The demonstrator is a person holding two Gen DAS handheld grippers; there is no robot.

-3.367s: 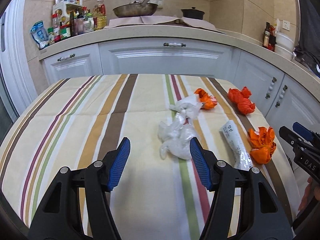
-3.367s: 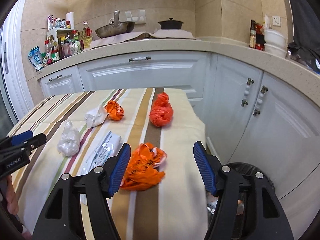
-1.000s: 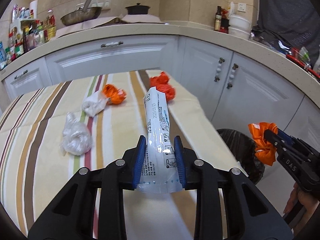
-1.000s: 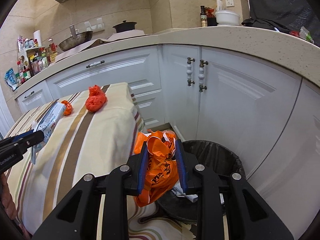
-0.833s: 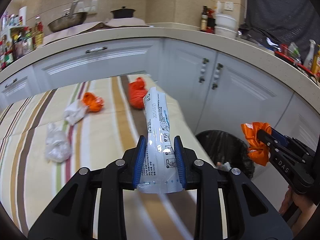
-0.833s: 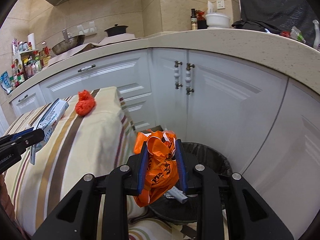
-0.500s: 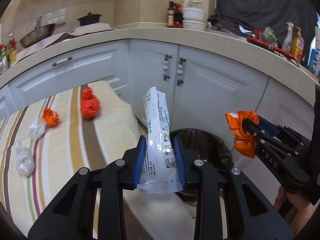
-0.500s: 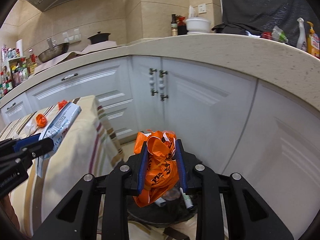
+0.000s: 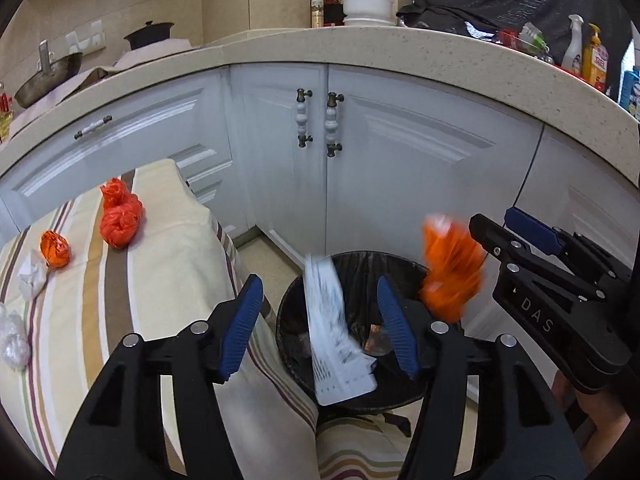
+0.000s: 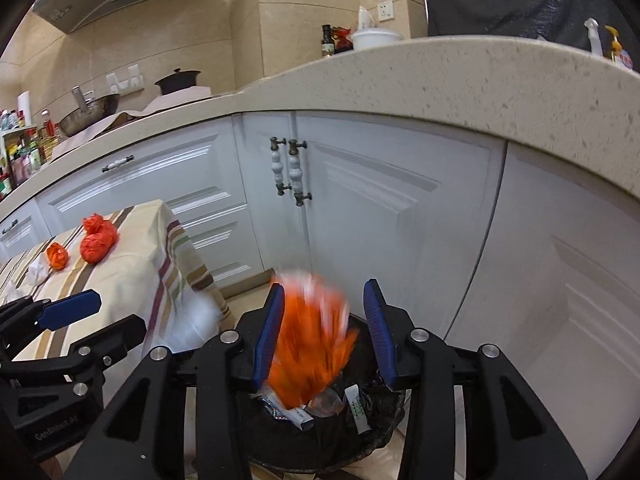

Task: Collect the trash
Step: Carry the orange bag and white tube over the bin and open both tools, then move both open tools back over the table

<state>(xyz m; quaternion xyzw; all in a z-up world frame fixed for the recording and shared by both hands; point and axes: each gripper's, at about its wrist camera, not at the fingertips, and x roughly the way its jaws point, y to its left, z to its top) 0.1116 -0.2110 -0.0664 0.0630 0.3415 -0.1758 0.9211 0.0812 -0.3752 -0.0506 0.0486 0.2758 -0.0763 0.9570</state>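
Both grippers hang over a black-lined trash bin [image 9: 360, 268] [image 10: 384, 420] on the floor by the white cabinets. My left gripper [image 9: 320, 326] has its jaws opening; the white printed wrapper [image 9: 334, 336] is blurred and falling free between them toward the bin. My right gripper [image 10: 324, 332] [image 9: 492, 228] has its jaws opening too, and the crumpled orange bag [image 10: 312, 344] [image 9: 450, 272] drops blurred between its pads, free of them. On the striped table [image 9: 168, 248] lie a red-orange bag [image 9: 120, 216], a small orange wad [image 9: 56, 248] and a white wad [image 9: 32, 276].
A clear plastic bag [image 9: 14, 340] lies at the table's left edge. White cabinet doors [image 9: 360, 152] stand close behind the bin under a speckled countertop [image 9: 400, 40]. Wrappers [image 10: 356, 404] lie inside the bin. A hand [image 9: 592, 432] holds the right gripper.
Both grippers swung from the table to above the bin, then their jaws spread. The wrapper and the orange bag, gripped half a second ago, now fall loose.
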